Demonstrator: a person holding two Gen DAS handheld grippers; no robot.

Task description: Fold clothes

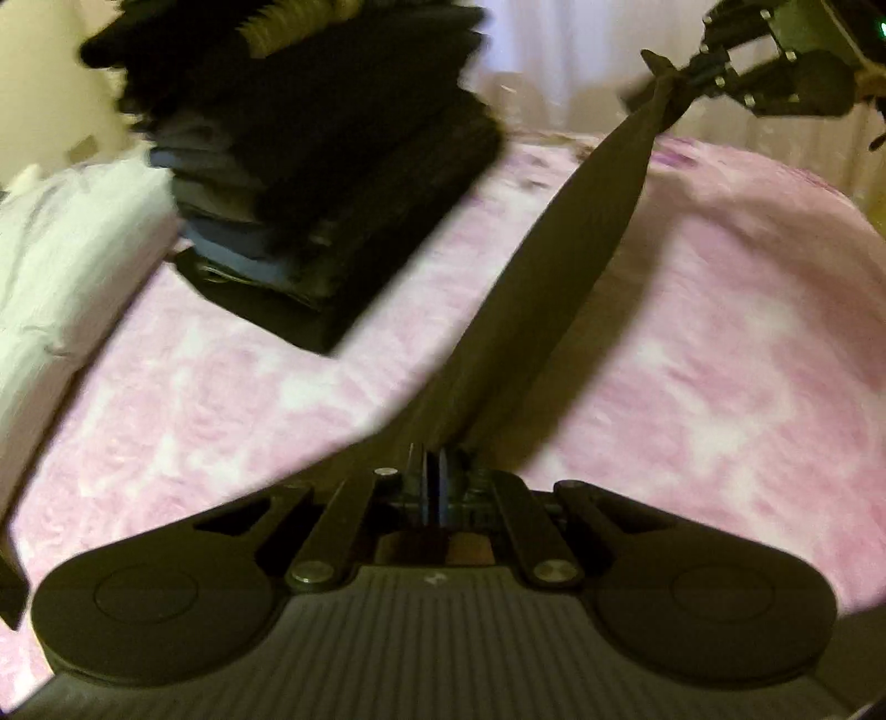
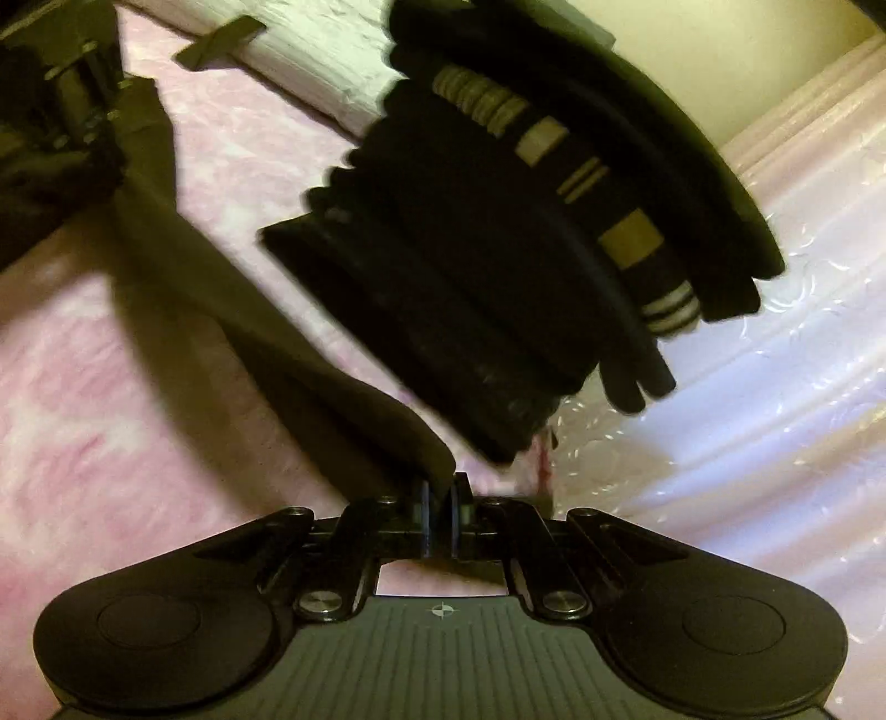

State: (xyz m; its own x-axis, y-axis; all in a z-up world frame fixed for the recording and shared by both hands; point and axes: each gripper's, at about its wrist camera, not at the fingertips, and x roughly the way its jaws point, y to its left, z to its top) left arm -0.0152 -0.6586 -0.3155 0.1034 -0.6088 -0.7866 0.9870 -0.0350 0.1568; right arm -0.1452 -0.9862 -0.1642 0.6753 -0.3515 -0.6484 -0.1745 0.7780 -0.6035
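A dark olive-brown garment [image 1: 559,266] is stretched taut in the air above the pink bed, held at both ends. My left gripper [image 1: 434,471] is shut on one end of it. My right gripper [image 2: 440,498] is shut on the other end [image 2: 277,315]. The right gripper also shows at the top right of the left wrist view [image 1: 698,72], and the left gripper at the top left of the right wrist view [image 2: 105,127]. A tall stack of folded dark clothes [image 1: 310,166] stands on the bed beside the garment; it also shows in the right wrist view [image 2: 498,249].
The bed has a pink and white blanket [image 1: 720,343]. A white pillow [image 1: 61,260] lies to the left of the stack. Pale curtains [image 1: 581,50] hang behind the bed. White quilted bedding [image 2: 747,415] lies at the right of the right wrist view.
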